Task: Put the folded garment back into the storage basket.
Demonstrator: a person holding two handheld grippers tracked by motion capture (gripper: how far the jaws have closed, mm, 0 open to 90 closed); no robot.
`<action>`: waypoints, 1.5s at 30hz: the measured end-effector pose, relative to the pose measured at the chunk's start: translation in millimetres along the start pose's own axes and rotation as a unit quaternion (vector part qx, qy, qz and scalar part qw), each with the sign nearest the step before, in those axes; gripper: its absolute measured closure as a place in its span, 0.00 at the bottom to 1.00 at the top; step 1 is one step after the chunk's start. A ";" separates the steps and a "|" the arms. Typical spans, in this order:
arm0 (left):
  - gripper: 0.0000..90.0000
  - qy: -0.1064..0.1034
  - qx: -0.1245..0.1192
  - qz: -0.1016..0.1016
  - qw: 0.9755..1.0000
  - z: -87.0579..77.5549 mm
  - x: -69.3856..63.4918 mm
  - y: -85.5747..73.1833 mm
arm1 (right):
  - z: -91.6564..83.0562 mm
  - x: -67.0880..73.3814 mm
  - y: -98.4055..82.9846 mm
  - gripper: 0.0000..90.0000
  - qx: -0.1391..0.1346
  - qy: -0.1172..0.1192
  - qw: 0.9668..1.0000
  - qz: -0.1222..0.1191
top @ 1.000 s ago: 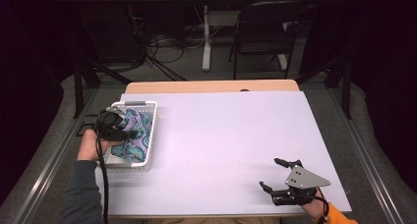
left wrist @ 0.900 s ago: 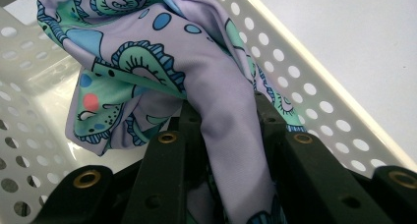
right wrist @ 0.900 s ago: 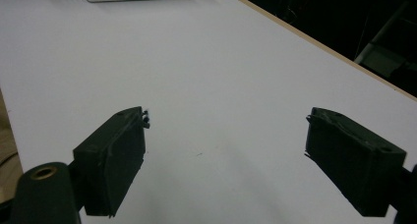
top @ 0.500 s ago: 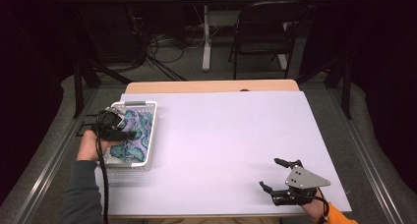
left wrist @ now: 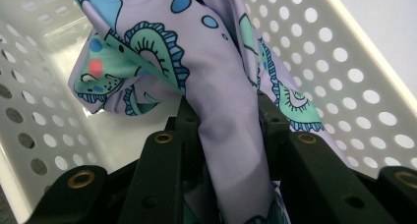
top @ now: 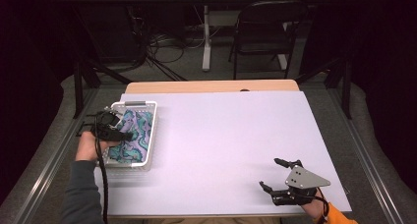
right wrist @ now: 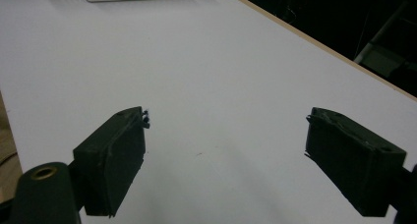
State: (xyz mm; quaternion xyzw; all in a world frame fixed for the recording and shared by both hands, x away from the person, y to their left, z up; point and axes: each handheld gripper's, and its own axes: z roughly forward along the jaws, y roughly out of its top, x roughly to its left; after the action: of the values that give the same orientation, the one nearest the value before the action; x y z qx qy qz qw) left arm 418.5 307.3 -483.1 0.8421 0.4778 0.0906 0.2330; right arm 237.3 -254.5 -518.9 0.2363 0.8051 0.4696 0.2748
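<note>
Left gripper clamped on the patterned cloth inside the white perforated basket; right gripper spread wide, well right of basket.

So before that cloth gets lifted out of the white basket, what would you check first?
1. Left gripper shut on the patterned cloth: ok, a fold is pinched between the jaws.
2. Cloth free of the basket walls: cannot tell.
3. Right gripper out of the way: ok, open above the table, holding nothing.
4. Table space to lay the cloth: ok.
5. Anything under the cloth: cannot tell.
</note>
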 end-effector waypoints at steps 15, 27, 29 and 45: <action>0.73 0.031 0.032 -0.022 0.999 2.3 4.7 -1.0 | 0.0 0.0 0.0 0.16 0.000 0.000 1.000 0.000; 0.65 0.059 0.034 -0.039 0.997 1.1 6.6 -1.5 | -0.2 -0.2 0.1 0.16 -0.001 -0.001 1.000 0.001; 0.63 0.068 0.034 -0.040 0.996 0.3 6.7 -1.4 | -0.2 -0.2 0.2 0.16 -0.001 -0.001 1.000 0.001; 0.40 0.099 -0.040 -0.040 0.993 -22.0 -1.4 5.6 | -1.0 -0.6 -0.2 0.16 -0.002 -0.003 1.000 0.005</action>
State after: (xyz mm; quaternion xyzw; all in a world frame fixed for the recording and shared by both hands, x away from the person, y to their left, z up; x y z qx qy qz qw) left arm 413.7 310.4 -461.1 0.7994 0.5275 0.1837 0.2215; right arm 237.1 -255.6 -518.6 0.2408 0.8024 0.4716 0.2753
